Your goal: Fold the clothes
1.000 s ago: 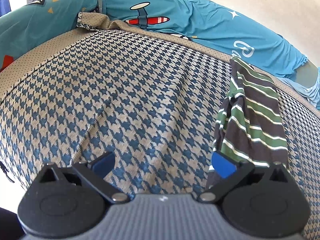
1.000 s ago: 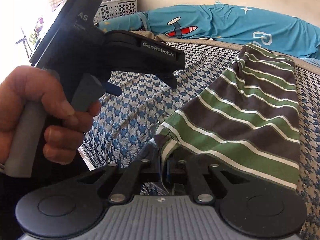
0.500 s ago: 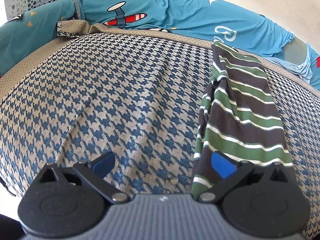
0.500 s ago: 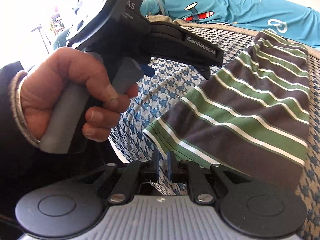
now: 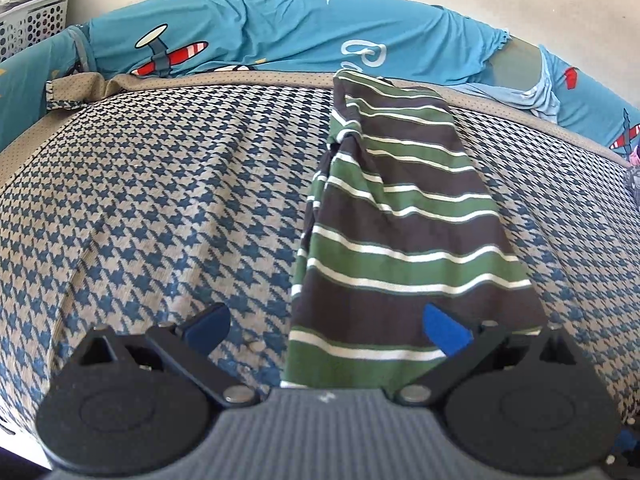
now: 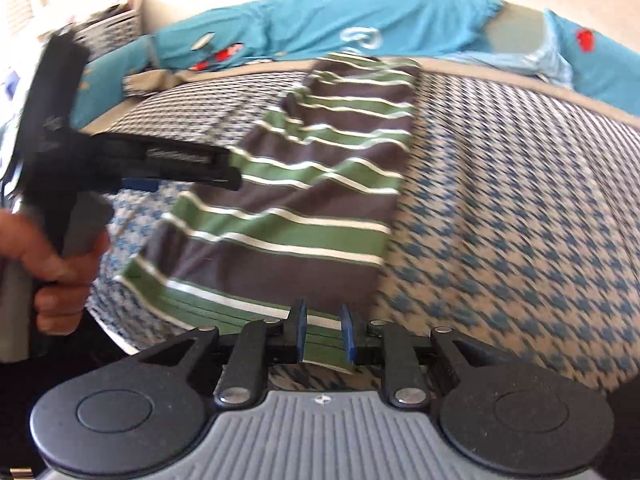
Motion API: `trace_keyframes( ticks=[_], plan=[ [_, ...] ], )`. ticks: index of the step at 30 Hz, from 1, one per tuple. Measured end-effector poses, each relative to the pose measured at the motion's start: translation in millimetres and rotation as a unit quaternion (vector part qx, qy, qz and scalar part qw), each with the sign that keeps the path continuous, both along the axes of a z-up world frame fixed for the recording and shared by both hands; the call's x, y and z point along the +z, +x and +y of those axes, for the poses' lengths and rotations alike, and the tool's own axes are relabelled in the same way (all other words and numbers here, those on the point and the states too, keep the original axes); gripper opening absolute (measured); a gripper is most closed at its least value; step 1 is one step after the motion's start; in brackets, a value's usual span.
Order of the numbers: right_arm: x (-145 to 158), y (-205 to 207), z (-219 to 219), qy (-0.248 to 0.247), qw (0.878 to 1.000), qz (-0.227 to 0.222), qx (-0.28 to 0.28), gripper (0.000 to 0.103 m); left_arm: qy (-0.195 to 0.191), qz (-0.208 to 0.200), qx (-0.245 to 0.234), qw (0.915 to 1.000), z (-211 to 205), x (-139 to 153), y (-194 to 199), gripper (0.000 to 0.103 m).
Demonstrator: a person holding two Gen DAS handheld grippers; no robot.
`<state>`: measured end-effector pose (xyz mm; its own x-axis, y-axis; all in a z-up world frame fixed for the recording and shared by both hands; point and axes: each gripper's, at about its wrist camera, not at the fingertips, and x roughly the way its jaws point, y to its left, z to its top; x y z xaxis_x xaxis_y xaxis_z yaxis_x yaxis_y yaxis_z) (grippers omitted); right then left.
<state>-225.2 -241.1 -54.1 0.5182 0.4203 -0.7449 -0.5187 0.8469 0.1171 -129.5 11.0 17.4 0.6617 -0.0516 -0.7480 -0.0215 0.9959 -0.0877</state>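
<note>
A green, brown and white striped garment (image 5: 404, 216) lies folded into a long strip on the blue-and-tan houndstooth cover (image 5: 160, 184). My left gripper (image 5: 326, 328) hovers open over the strip's near end, its right pad (image 5: 444, 330) above the cloth and its left pad above the cover. In the right wrist view the same garment (image 6: 304, 200) runs away from my right gripper (image 6: 323, 330). The right jaws are opening, with a narrow gap between the blue pads. The near hem shows in that gap, not pinched. The left gripper (image 6: 192, 176), held by a hand (image 6: 52, 256), reaches over the garment's left edge.
A turquoise sheet with an aeroplane print (image 5: 280, 36) is bunched along the far side against a pale wall. A white perforated basket (image 5: 32, 28) stands at the far left corner. The cover's near left edge drops off beside the hand.
The right gripper has let go of the garment's near hem, parted its pads and swung right. The garment now lies flat. The left gripper has shifted right over the strip's near end.
</note>
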Motion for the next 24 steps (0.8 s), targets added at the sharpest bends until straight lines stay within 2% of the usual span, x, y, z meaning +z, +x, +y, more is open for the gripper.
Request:
trace_keyframes(
  ticks=[2,9,15,21,23,24],
  plan=[
    [-3,2,-12,0.009,0.999,0.020,-0.024,0.022,0.003,0.004,-0.004,1.0000,-5,-2,2,0.103],
    [-8,10,-26,0.046,0.996,0.059,-0.042,0.033,0.006,0.021,-0.015,0.9997,-17,-10,5,0.103],
    [-15,11,-26,0.074,0.994,0.072,-0.030,0.033,0.011,0.026,-0.014,0.9995,-21,-12,7,0.103],
    [-23,13,-28,0.095,0.991,0.079,-0.049,0.033,0.007,0.029,-0.011,0.9995,-22,-12,9,0.103],
    [-24,13,-30,0.102,0.990,0.082,-0.058,0.030,0.007,0.029,-0.011,0.9995,-23,-13,10,0.103],
    [-25,13,-31,0.101,0.990,0.081,-0.062,0.025,0.007,0.028,-0.010,0.9995,-23,-13,10,0.103]
  ],
)
